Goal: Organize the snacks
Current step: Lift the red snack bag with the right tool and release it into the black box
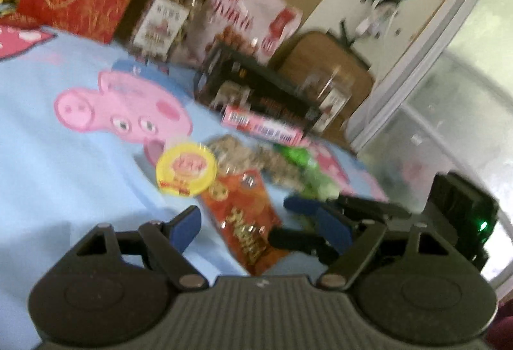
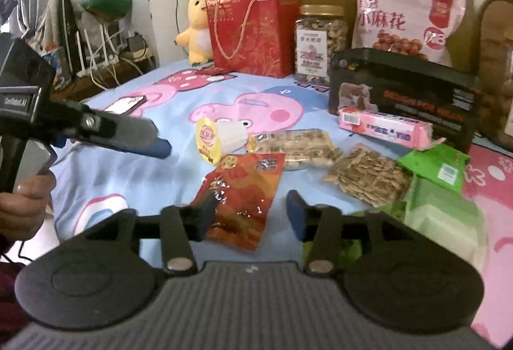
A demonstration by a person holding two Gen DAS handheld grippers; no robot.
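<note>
A red snack packet lies flat on the blue cartoon bedsheet. My right gripper is open, its fingers either side of the packet's near end; the left finger overlaps its edge. In the left wrist view the same packet lies between the wide-open fingers of my left gripper, and the right gripper reaches in from the right. The left gripper, held by a hand, hovers at the left of the right wrist view. A yellow-lidded cup lies on its side beyond the packet.
Two clear seed packs, green packets and a pink box lie to the right. Behind stand a black box, a jar, a pink bag, a red gift bag and plush toys.
</note>
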